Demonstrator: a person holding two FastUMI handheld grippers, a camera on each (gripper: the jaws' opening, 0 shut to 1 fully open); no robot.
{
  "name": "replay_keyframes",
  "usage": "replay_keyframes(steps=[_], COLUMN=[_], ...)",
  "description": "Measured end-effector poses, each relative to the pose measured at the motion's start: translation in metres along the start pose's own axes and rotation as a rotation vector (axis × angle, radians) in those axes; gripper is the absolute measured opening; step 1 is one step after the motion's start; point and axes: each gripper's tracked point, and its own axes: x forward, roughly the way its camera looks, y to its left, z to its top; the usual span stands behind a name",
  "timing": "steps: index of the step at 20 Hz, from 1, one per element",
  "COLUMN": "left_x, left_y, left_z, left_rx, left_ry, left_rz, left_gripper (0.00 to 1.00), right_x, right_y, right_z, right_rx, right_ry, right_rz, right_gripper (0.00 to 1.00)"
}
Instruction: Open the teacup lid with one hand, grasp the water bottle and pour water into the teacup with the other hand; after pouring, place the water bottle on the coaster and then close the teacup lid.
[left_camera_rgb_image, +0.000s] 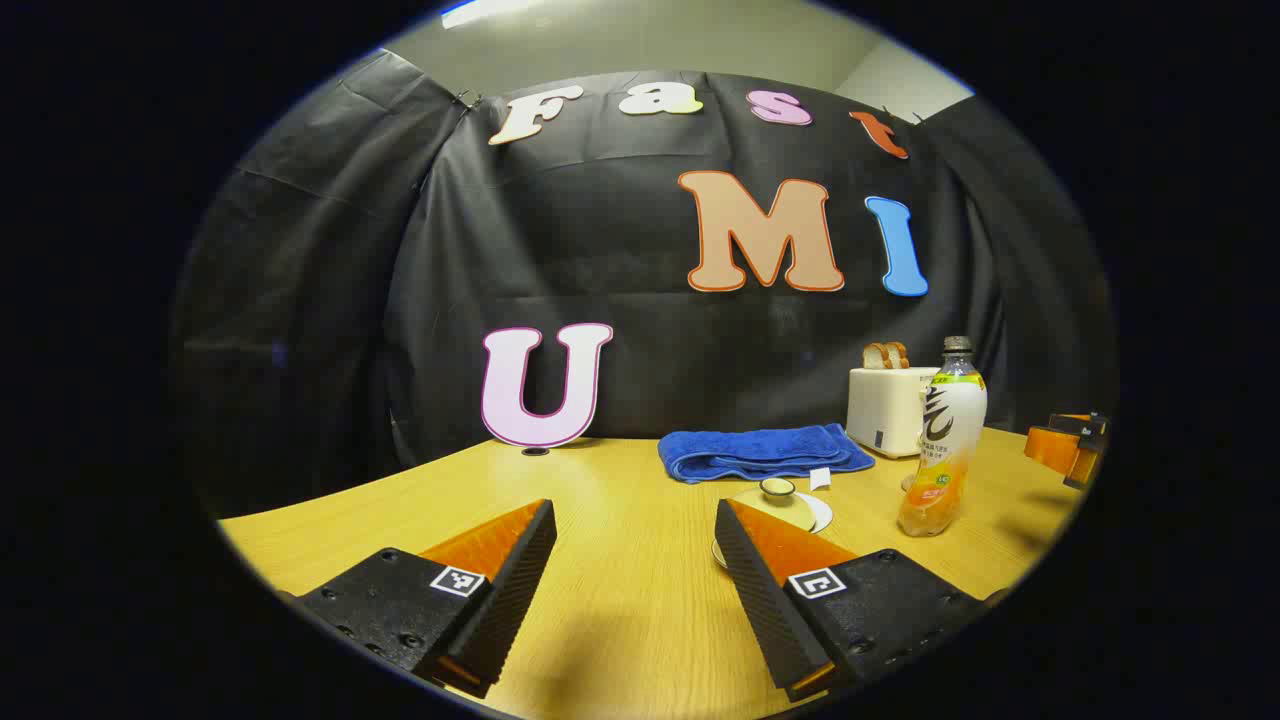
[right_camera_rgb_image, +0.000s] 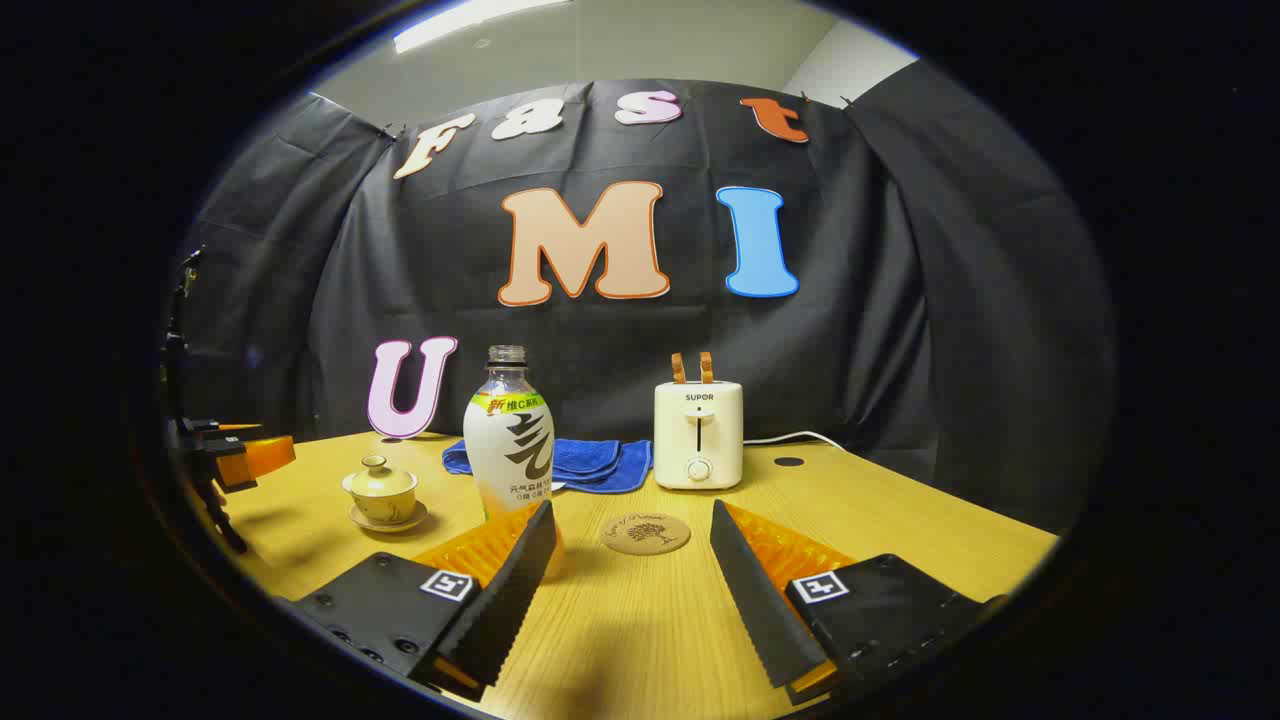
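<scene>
A pale lidded teacup (left_camera_rgb_image: 781, 493) on its saucer stands on the wooden table (left_camera_rgb_image: 620, 600), just beyond my left gripper (left_camera_rgb_image: 635, 512) and partly hidden by that gripper's right-hand finger. The lid is on. The left gripper is open and holds nothing. A capless drink bottle (right_camera_rgb_image: 509, 440) with a white and green label stands upright, close behind the left-hand finger of my right gripper (right_camera_rgb_image: 632, 512), which is open and empty too. A round brown coaster (right_camera_rgb_image: 646, 533) lies flat between the right gripper's fingertips, a little beyond them. The teacup (right_camera_rgb_image: 381, 490) is left of the bottle (left_camera_rgb_image: 944, 440).
A white toaster (right_camera_rgb_image: 698, 434) with two slices of toast stands at the back, its cable trailing right. A folded blue towel (left_camera_rgb_image: 762, 452) lies behind the teacup. The other gripper (left_camera_rgb_image: 1062, 447) hovers at the table's right side in the left gripper view.
</scene>
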Motion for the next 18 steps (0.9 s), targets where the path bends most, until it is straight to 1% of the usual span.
replay_keyframes(steps=[6,7,11,12,13,14,15,16,17,18], left_x=[0.0000,0.0002,0.0000,0.0005,0.0003,0.0005,0.0001,0.0004,0.0006,0.0006], left_y=[-0.0040,-0.0040,-0.0064,-0.0072,-0.0067,-0.0064,-0.0061,-0.0065,-0.0067,-0.0072], left_z=[0.0005,0.0001,0.0004,0.0005,0.0003,0.0004,0.0000,0.0002,0.0001,-0.0002], left_rx=[-0.001,-0.001,-0.002,-0.002,-0.002,-0.001,-0.002,-0.001,-0.002,-0.002], left_ry=[-0.001,-0.002,-0.001,-0.002,-0.003,-0.003,-0.003,-0.002,-0.003,-0.002], left_rz=[-0.015,-0.015,-0.024,-0.028,-0.029,-0.029,-0.029,-0.029,-0.029,-0.031], left_gripper=[0.94,0.94,0.94,0.94,0.94,0.96,0.94,0.91,0.94,0.94], right_x=[-0.0005,-0.0004,-0.0003,-0.0002,-0.0006,-0.0005,-0.0004,-0.0006,-0.0004,-0.0008], right_y=[0.0000,-0.0001,0.0004,0.0002,-0.0001,0.0003,0.0001,0.0003,0.0002,0.0001], right_z=[0.0001,0.0000,-0.0001,-0.0003,0.0002,-0.0002,0.0001,-0.0001,0.0001,0.0001], right_rx=[0.000,0.000,0.000,0.000,0.000,0.000,0.000,0.000,0.000,0.000], right_ry=[0.000,0.000,0.000,0.000,0.000,0.000,0.000,0.000,0.000,0.000], right_rz=[0.000,0.000,0.000,0.000,0.000,0.000,0.000,0.000,0.000,0.000], right_gripper=[0.98,0.94,0.94,0.99,0.94,0.94,0.94,0.98,0.94,0.98])
